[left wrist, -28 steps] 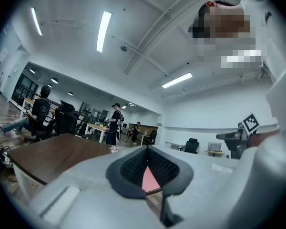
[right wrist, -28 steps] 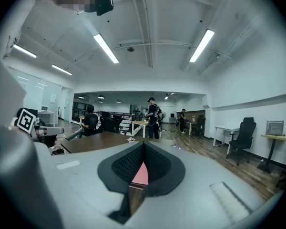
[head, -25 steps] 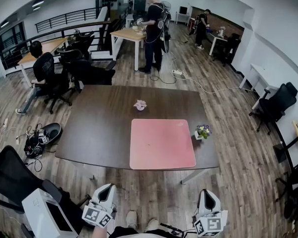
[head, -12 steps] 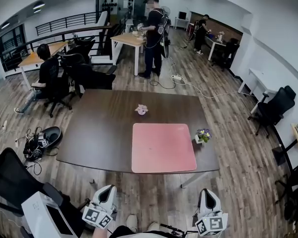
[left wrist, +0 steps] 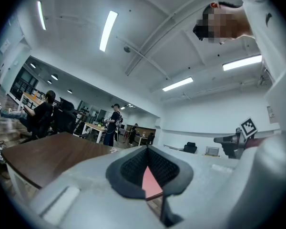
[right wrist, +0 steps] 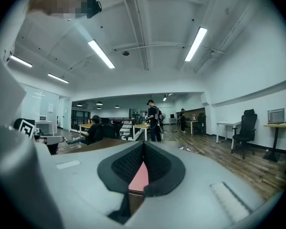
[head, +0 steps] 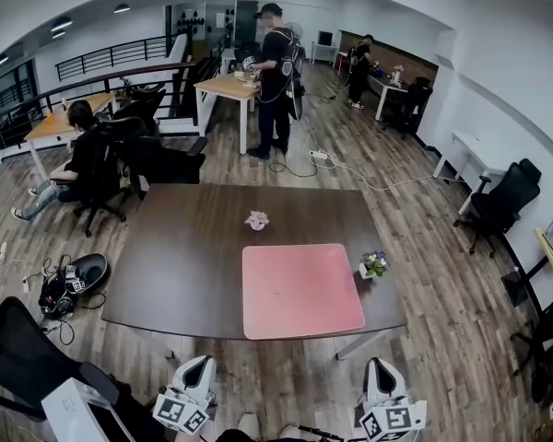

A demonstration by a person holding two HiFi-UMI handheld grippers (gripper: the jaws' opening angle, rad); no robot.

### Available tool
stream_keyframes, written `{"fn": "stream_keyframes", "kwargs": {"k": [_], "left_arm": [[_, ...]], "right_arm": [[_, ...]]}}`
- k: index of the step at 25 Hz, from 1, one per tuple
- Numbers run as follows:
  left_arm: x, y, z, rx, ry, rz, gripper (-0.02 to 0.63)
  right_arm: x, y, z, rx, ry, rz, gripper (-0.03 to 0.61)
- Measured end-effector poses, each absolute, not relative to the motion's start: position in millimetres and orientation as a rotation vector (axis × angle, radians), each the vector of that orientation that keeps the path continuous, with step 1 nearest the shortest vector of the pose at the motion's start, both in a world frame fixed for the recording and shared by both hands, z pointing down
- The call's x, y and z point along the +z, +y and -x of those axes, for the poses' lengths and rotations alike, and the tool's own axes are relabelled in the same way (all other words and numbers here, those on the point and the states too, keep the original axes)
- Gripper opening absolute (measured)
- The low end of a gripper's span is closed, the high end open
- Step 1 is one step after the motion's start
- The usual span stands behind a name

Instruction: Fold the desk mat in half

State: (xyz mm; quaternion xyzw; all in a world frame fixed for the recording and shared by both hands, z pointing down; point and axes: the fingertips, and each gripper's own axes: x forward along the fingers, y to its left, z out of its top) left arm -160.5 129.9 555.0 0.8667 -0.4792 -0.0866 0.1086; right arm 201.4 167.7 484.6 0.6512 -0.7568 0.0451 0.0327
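The dark brown surface (head: 175, 265) is standing on the wooden floor (head: 461, 311) and filling the middle of the head view. The pink desk mat (head: 300, 290) is lying flat and unfolded on the surface's near right part, its near edge running close along the surface's near edge. The left hand-held gripper (head: 195, 368) and the right hand-held gripper (head: 380, 368) are hovering low over the floor, short of the surface and well apart from the mat. Each is pointing toward the surface. In its own view, each one's jaws are pressing together at the tips, clenched on nothing. A small flower pot (head: 373, 266) is sitting just beside the mat's right edge. A crumpled pale thing (head: 256, 220) is resting beyond the mat's far edge.
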Motion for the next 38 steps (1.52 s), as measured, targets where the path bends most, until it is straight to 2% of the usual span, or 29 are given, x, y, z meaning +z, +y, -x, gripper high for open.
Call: {"fn": "stream_keyframes", "kwargs": {"k": [18, 38], "left_arm": [[568, 52, 162, -0.226, -1.272, -2.583, 0.003], [562, -82, 86, -0.222, -1.475, -2.523, 0.003]], "right_arm": [[500, 105, -187, 0.207, -2.268, -2.074, 0.003], [516, -68, -287, 0.238, -2.354, -1.987, 0.002]]}}
